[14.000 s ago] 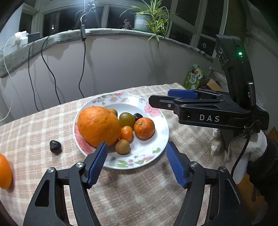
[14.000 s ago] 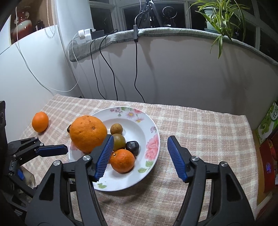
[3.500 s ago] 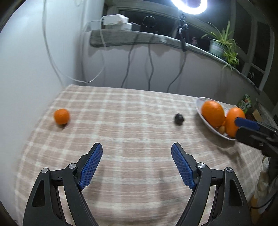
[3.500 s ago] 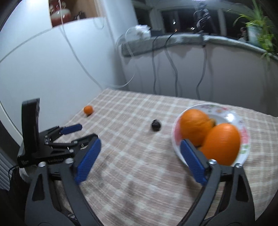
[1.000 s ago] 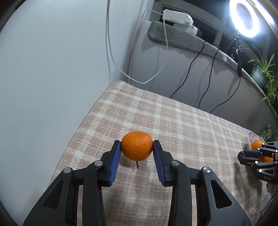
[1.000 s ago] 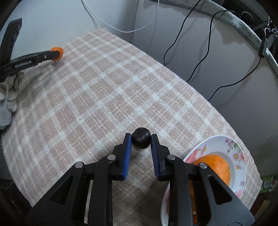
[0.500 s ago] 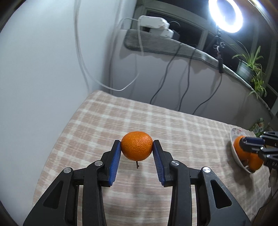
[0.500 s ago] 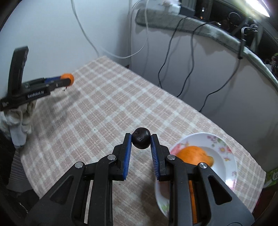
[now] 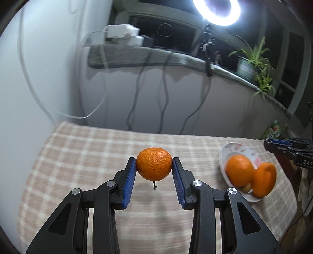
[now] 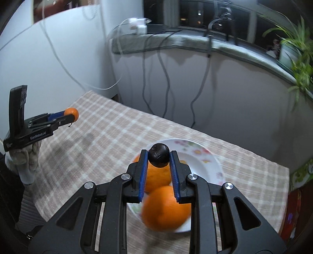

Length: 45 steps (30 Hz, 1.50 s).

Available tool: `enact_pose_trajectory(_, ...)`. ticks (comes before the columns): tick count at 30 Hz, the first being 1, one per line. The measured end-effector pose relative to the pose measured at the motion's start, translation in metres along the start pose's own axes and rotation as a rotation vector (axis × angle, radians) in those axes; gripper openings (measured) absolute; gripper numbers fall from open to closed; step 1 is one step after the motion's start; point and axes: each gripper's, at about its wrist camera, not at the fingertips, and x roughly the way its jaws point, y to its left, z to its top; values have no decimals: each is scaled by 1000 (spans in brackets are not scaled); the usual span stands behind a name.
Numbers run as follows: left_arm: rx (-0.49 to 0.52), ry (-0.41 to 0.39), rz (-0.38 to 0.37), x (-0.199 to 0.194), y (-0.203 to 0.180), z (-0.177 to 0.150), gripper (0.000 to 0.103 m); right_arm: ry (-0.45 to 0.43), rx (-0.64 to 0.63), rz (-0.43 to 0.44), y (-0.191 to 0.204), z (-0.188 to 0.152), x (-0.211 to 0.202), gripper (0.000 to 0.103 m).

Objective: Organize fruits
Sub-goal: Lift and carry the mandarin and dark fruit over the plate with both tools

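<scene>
My left gripper is shut on a small orange mandarin and holds it above the checked tablecloth; it also shows in the right wrist view. My right gripper is shut on a small dark round fruit and holds it over the flowered white plate. The plate holds two big oranges and a small brown fruit. In the left wrist view the plate lies at the right, with the right gripper beside it.
The checked tablecloth covers the table. A white wall stands at the left. A grey ledge with hanging cables, a ring light and a potted plant runs along the back. Green and red packages lie off the right edge.
Both grippers have moved to the right with their fruits. The right gripper now holds the dark fruit over the plate. The plate sits nearer in the left wrist view.
</scene>
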Motion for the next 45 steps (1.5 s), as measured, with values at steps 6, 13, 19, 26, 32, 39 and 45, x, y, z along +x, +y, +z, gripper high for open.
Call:
enact_pose_trajectory(6, 35, -1, -60, 12, -37, 11, 36, -6, 55, -27, -30, -9, -2, 23)
enact_pose_trajectory(13, 100, 18, -108, 33, -79, 23, 36, 0, 113, -29, -59, -20, 0, 23)
enact_pose_trajectory(19, 150, 43, -154, 51, -112, 28, 36, 17, 151, -13, -77, -26, 11, 23)
enact_pose_trajectory(26, 215, 82, -183, 72, -148, 27, 36, 31, 185, 8, -91, -35, 23, 23)
enact_pose_trajectory(32, 265, 93, -208, 83, -175, 28, 36, 39, 203, 19, -99, -41, 28, 23)
enact_pose_trajectory(39, 305, 105, -229, 89, -196, 27, 36, 42, 222, 44, -105, -46, 32, 23)
enact_pose_trajectory(45, 322, 116, -227, 96, -204, 26, 36, 47, 231, 48, -111, -48, 36, 23)
